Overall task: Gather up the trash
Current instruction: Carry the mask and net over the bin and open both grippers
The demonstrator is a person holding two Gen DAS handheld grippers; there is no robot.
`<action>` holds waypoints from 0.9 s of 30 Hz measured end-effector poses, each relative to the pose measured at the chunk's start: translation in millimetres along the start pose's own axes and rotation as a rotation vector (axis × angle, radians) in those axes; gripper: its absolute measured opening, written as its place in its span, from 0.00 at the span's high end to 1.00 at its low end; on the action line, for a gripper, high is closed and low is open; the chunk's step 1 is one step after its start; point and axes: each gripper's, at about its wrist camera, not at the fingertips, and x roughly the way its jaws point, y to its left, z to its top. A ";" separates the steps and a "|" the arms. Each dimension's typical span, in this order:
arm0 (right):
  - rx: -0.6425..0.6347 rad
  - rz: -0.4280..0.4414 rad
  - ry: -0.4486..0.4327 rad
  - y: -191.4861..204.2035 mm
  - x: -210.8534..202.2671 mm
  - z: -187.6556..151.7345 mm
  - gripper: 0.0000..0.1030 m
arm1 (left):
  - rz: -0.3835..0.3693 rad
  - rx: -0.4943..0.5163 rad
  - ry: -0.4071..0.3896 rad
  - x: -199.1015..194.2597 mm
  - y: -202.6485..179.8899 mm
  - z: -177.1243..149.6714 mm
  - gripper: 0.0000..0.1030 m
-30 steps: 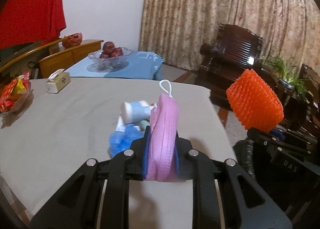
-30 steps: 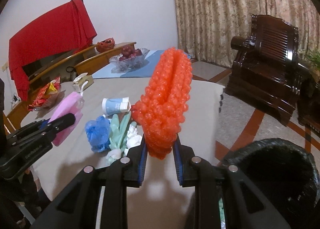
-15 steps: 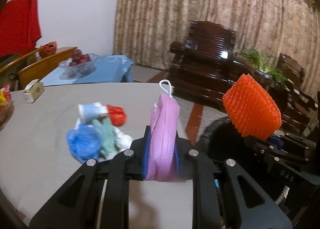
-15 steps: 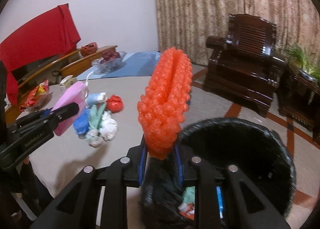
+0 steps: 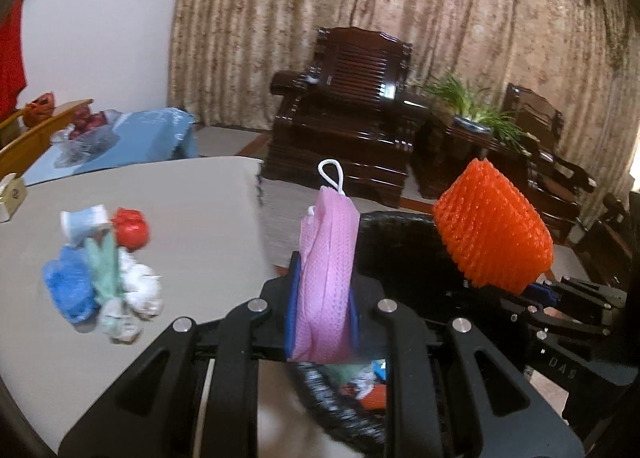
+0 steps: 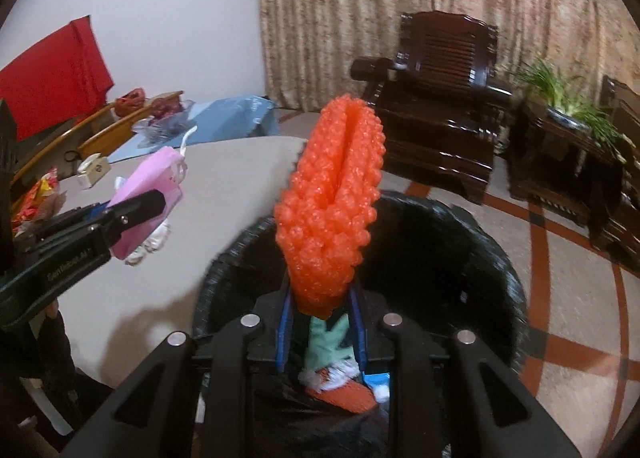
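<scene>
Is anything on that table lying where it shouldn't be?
Yes: a small heap of crumpled trash sits loose on the grey table, with blue, green, white and red bits and a tipped cup, not in the black bin.

Two handheld grippers of matte black plastic, each built from angular, cut-out linkage arms. The left gripper (image 5: 322, 290) carries four round silver screw heads across its arms and blue pads (image 5: 293, 298) lining its fingers. The right gripper (image 6: 322, 322) has the same silver screws and blue pads (image 6: 282, 332). Pale lettering, too small to read, runs along each gripper's side. A dark sleeve (image 6: 40, 358) shows beneath the left gripper.
</scene>
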 end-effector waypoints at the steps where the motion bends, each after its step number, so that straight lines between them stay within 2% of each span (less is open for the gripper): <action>1: 0.005 -0.009 0.005 -3.4 0.6 -1.5 0.77 | -0.012 0.003 0.005 4.6 -4.6 -0.7 0.82; 3: 0.018 -0.030 0.017 -11.4 1.2 -5.5 0.77 | -0.037 0.008 0.020 14.0 -12.5 -1.4 0.80; 5: 0.031 -0.051 0.029 -18.7 2.7 -9.3 0.74 | -0.070 0.014 0.040 23.6 -21.3 -4.0 0.74; 6: 0.036 -0.061 0.034 -21.6 3.1 -12.0 0.74 | -0.075 0.017 0.045 26.3 -23.8 -5.7 0.66; 7: 0.043 -0.069 0.038 -24.9 3.5 -13.2 0.73 | -0.091 0.021 0.052 29.4 -27.3 -7.1 0.55; 10: 0.054 -0.095 0.046 -32.7 3.3 -19.3 0.55 | -0.114 0.029 0.057 31.9 -31.9 -9.7 0.44; 13: 0.067 -0.132 0.033 -37.6 0.1 -23.7 0.29 | -0.110 0.034 0.047 28.8 -30.1 -10.9 0.32; 14: 0.073 -0.142 0.028 -38.6 -1.2 -24.7 0.16 | -0.101 0.034 0.040 26.7 -27.6 -11.3 0.30; 15: 0.079 -0.150 0.019 -39.3 -2.7 -25.0 0.08 | -0.096 0.033 0.037 25.4 -26.1 -10.6 0.25; 16: 0.083 -0.150 0.012 -41.3 -3.8 -26.0 0.06 | -0.089 0.029 0.033 23.1 -23.2 -9.9 0.18; 18: 0.095 -0.132 -0.009 -40.1 -7.1 -23.8 0.06 | -0.060 0.021 0.012 15.3 -16.3 -9.2 0.13; 27: 0.050 -0.046 -0.069 -3.2 -6.9 -6.1 0.06 | 0.083 -0.014 -0.042 -22.9 36.6 -4.5 0.11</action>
